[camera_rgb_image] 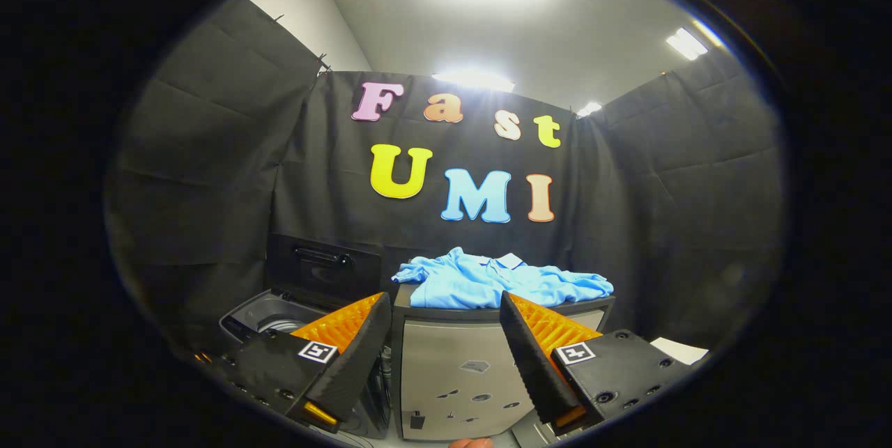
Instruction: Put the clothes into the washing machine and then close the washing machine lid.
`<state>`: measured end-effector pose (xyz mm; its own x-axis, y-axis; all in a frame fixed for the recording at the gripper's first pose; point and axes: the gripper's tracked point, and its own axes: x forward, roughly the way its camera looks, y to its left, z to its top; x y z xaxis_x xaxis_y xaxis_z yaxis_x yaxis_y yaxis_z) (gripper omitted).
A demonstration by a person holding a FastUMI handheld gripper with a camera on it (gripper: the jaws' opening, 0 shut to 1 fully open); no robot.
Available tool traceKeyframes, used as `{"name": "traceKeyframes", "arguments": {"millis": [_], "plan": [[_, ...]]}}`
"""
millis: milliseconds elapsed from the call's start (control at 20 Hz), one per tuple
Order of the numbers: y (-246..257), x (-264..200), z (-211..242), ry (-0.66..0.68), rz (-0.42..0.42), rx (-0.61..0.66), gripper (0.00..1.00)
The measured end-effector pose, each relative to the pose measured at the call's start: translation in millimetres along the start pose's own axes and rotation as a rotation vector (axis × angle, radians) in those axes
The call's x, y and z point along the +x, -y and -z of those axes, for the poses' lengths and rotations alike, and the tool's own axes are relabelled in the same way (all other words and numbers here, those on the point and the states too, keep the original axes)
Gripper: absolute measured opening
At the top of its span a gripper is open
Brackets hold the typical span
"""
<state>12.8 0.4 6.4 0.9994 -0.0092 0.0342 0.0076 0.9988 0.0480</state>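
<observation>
The gripper (444, 309) is standing with its two fingers spread wide apart, pinching nothing; the gap between the tips is looking straight onto the front of a grey cabinet (453, 378). A light blue shirt (488, 282) is lying crumpled and spread across the top of that cabinet, just beyond the fingertips at about 12 o'clock from the gap, with its collar showing toward the back wall. No finger is touching the shirt. The washing machine (279, 319) is sitting just beside the cabinet, at about 10 o'clock from the fingers and partly hidden behind the left finger (355, 357); its dark lid (324, 268) is standing raised and upright behind the opening, so the drum is lying open. The right finger (533, 357) is overlapping the cabinet's right front edge. A white flat item (679, 349) is showing at about 3 o'clock, past the right finger; what it is cannot be told.
</observation>
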Motion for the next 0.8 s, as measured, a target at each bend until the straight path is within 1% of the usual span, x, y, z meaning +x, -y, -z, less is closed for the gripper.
{"name": "traceKeyframes", "arguments": {"millis": [450,800], "plan": [[2.9,4.1,2.0,-0.009,-0.006,-0.018,0.98],[-2.3,9.3,-5.8,-0.007,-0.009,-0.031,0.98]]}}
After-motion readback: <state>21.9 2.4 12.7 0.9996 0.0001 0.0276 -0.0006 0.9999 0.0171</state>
